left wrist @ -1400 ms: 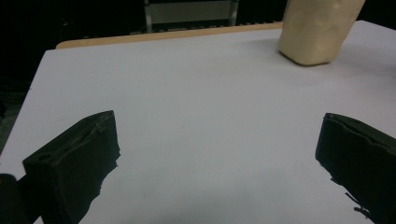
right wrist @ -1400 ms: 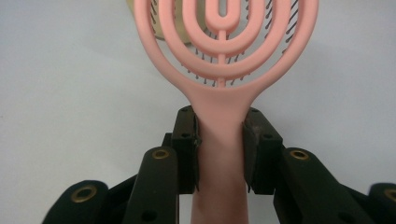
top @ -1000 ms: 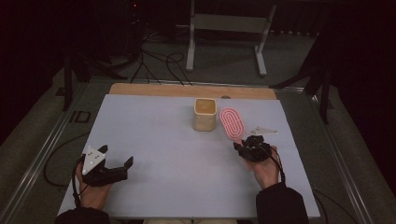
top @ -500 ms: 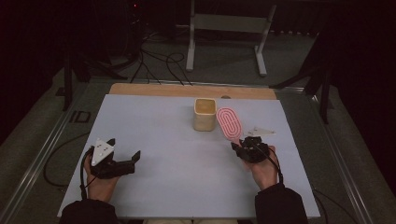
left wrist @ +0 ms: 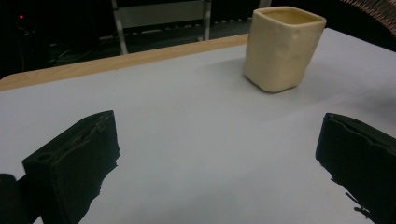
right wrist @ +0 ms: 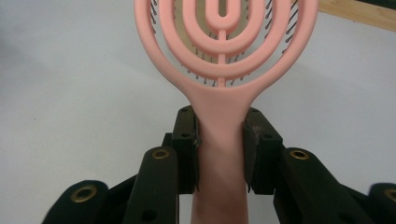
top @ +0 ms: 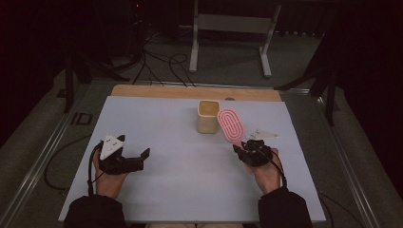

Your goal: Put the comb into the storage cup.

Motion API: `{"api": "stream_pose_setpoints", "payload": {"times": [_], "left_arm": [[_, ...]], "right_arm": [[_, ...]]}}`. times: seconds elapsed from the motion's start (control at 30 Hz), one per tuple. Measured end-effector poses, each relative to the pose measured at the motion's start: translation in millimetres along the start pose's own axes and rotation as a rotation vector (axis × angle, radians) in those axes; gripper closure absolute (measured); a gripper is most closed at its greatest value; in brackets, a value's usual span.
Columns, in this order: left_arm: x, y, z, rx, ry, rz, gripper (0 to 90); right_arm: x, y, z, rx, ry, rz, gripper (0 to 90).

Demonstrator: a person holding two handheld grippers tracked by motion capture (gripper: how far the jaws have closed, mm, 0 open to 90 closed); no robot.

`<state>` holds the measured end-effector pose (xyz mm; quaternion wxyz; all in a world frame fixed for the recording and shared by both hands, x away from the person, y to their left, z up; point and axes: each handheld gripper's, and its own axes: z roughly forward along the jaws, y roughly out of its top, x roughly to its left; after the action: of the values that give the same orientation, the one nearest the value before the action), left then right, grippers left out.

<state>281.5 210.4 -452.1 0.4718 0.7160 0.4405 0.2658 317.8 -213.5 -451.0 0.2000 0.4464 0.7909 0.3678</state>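
Observation:
A pink oval hairbrush (top: 229, 124) with looped ribs stands tilted up off the table, its head next to a cream square cup (top: 207, 116) at the middle back. My right gripper (top: 242, 145) is shut on the brush handle. In the right gripper view both pads press the handle (right wrist: 222, 102) just under the head, held by my right gripper (right wrist: 219, 135). My left gripper (top: 141, 159) hovers low at the left front, open and empty, pointing right. In the left gripper view its jaws stand wide apart around my left gripper (left wrist: 215, 140), with the cup (left wrist: 280, 51) ahead at the upper right.
A white sheet (top: 180, 185) covers the table, and a wooden strip (top: 157, 91) runs along the far edge. Behind the table a metal stand (top: 228, 23) and cables (top: 161, 61) sit on the dark floor. A metal rail (top: 43, 156) borders the left side.
My left gripper has shifted a little to the right and slightly away from the front edge. The right gripper and the brush have stayed where they were.

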Motion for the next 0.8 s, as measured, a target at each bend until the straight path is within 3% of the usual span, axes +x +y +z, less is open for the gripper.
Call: {"api": "stream_pose_setpoints", "payload": {"times": [0.8], "left_arm": [[-20.3,19.5,20.6,0.011,-0.079,0.01,0.2]], "right_arm": [[7.5,3.4,-2.9,-0.037,0.025,-0.016,69.5]]}}
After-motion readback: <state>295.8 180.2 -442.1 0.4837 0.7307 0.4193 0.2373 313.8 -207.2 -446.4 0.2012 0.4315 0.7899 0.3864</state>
